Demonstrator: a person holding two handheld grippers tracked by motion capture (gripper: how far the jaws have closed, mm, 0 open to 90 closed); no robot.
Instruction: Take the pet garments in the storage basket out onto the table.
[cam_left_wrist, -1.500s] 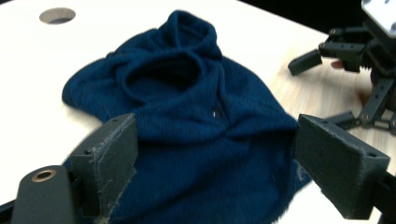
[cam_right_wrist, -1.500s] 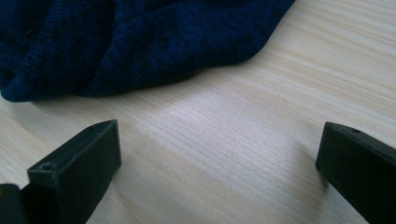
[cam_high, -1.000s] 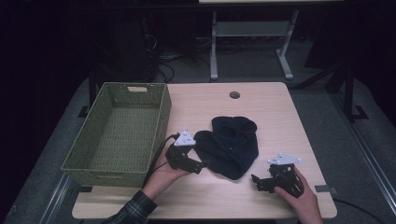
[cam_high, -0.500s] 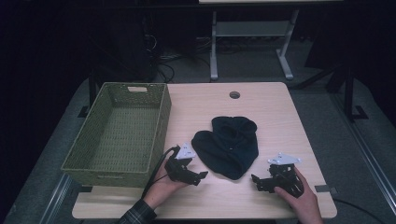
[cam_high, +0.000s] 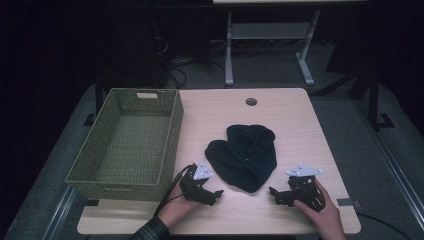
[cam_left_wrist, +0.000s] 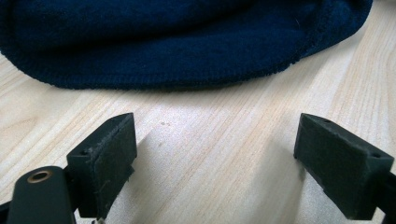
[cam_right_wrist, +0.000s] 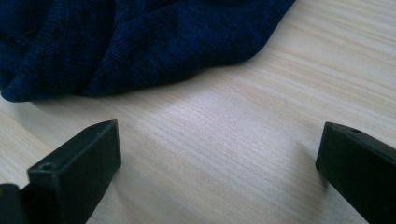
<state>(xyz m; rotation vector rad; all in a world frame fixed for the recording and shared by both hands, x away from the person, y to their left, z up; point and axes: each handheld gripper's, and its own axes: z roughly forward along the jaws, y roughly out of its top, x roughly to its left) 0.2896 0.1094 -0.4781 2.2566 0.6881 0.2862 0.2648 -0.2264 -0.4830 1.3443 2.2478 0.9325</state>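
A dark navy knit hat (cam_high: 245, 155) lies flat in the middle of the light wooden table (cam_high: 280, 107). My left gripper (cam_high: 216, 194) rests near the table's front edge, just left of the hat, open, nothing between its jaws. In the left gripper view the hat's ribbed edge (cam_left_wrist: 177, 51) lies a short way ahead of the open left gripper (cam_left_wrist: 215, 163). My right gripper (cam_high: 274, 194) sits at the front right, open, pointing toward the hat. In the right gripper view the hat (cam_right_wrist: 130, 42) lies ahead and to the left of the open right gripper (cam_right_wrist: 219, 172).
A green woven basket (cam_high: 172, 135) stands empty on the table's left side, its near right corner close to my left hand. A round cable hole (cam_high: 251, 101) sits at the table's back. A metal stand (cam_high: 270, 35) is on the floor beyond.
My left gripper has drawn back from the hat's left edge toward the table's front edge and now sits lower. The right gripper and the hat have stayed put.
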